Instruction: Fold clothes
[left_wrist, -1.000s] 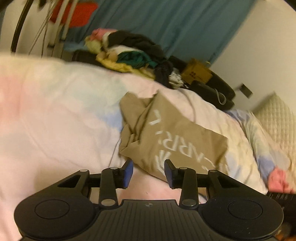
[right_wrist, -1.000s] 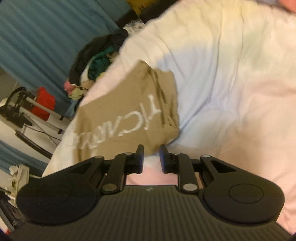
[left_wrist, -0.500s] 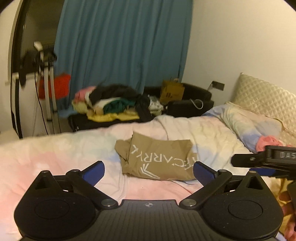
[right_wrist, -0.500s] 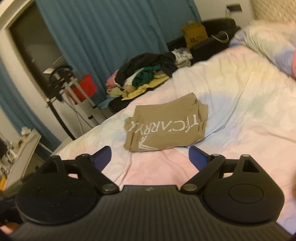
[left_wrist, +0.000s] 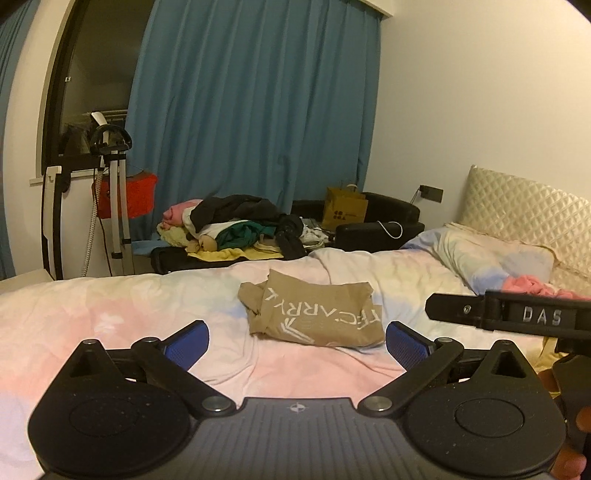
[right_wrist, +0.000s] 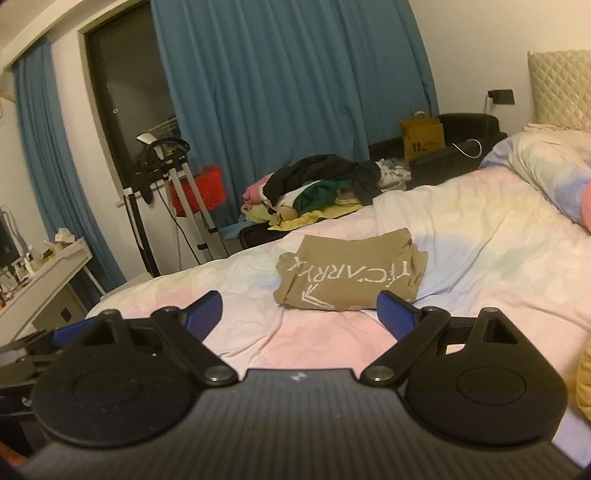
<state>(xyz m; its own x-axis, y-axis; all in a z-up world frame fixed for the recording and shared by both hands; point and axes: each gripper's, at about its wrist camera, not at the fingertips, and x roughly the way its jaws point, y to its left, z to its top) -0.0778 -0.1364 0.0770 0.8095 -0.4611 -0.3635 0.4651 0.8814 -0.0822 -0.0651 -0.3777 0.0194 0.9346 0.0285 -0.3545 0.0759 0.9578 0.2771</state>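
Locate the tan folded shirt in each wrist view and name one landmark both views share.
Left wrist: tan shirt lies mid-frame on the bed, beyond the open left gripper.
Right wrist: tan shirt lies mid-frame, slightly right, beyond the open right gripper.
Shared landmark: clothes pile before the blue curtain.
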